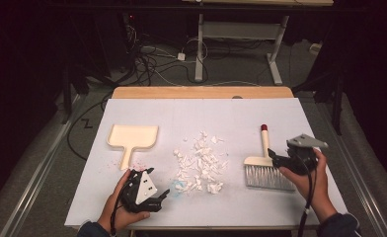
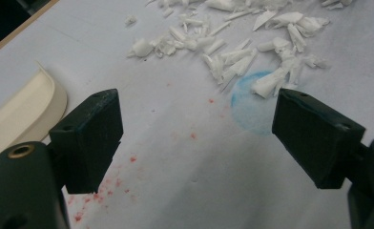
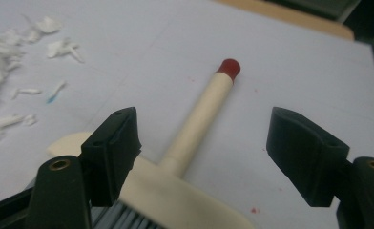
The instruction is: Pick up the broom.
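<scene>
The right gripper (image 1: 274,157) sits in the person's right hand (image 1: 311,178) at the near right of the white-covered table (image 1: 241,113), pointing leftward and level over the brush (image 1: 263,165). Its jaws stand spread on either side of the brush's cream handle where it meets the head, not pressing on it; the red-tipped handle (image 3: 202,114) runs away between them. The brush lies flat, its grey bristles toward the person.

The left gripper (image 1: 163,194) rests low at the near left in the left hand (image 1: 120,205), aimed rightward toward the pile of white paper scraps (image 1: 201,160) in the middle of the table. Its jaws are wide apart with nothing between them, over a faint blue mark (image 2: 253,102) and red specks, probably stains on the cover.

The cream dustpan (image 1: 132,138) lies flat to the left, handle toward the person, and its tray looks empty. The scraps all lie on the table, well apart from the pan
</scene>
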`<state>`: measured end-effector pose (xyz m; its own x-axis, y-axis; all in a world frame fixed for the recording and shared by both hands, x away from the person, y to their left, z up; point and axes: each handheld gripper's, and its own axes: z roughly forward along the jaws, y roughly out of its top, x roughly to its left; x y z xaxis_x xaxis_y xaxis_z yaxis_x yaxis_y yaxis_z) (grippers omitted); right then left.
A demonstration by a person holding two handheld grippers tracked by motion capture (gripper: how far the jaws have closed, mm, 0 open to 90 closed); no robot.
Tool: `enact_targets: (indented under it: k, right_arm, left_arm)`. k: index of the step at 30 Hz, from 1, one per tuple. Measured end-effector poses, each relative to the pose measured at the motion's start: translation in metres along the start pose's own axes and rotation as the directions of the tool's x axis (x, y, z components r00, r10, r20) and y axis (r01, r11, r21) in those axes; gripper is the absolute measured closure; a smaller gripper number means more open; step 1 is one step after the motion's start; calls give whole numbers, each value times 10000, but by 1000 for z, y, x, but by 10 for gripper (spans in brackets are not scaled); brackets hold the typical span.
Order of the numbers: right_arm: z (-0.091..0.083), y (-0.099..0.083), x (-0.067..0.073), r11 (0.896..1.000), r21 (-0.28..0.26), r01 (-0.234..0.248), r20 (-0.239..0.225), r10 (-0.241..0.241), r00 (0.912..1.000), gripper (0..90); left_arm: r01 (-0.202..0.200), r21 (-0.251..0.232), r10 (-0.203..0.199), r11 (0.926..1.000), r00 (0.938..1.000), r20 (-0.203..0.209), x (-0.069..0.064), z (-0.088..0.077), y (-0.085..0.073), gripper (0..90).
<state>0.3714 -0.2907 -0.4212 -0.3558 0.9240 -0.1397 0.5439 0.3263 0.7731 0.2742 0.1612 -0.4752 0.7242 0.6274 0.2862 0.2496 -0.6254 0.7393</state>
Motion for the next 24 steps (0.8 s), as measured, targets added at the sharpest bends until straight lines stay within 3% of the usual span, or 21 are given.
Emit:
enact_targets:
  k: [4, 6, 9, 11, 19, 21, 24]
  right_arm:
    - [38, 14, -6, 9923, 1184, -356, 153, 340, 9993, 290]
    - [57, 14, -5, 9830, 1836, 50, 410, -127, 9991, 336]
    - [79, 10, -6, 9646, 2589, -497, -159, 557, 9983, 429]
    - [81, 12, -9, 9637, 2592, -646, -402, 776, 9962, 481]
    - [81, 14, -4, 9662, 2565, -243, -908, 491, 9947, 710]
    - [81, 15, -3, 9667, 2559, -10, -958, 264, 9951, 711]
    - [81, 13, -5, 9686, 2484, -76, -1048, 347, 9939, 711]
  left_arm:
    - [-14, 48, 14, 10000, 10000, 27, -1, 0, -1, 165]
    - [-70, 98, 70, 9999, 10000, 26, -1, 1, -1, 165]
    - [-174, 186, 173, 9997, 9998, 96, -2, 1, -1, 166]
    - [-199, 207, 196, 9996, 9997, 140, -2, 1, -1, 166]
    - [-235, 240, 231, 9994, 9996, 162, -3, 3, -1, 173]
    - [-235, 258, 231, 9994, 9996, 163, -3, 3, -1, 173]
    - [-216, 388, 211, 9990, 9997, 132, -4, 4, 0, 182]
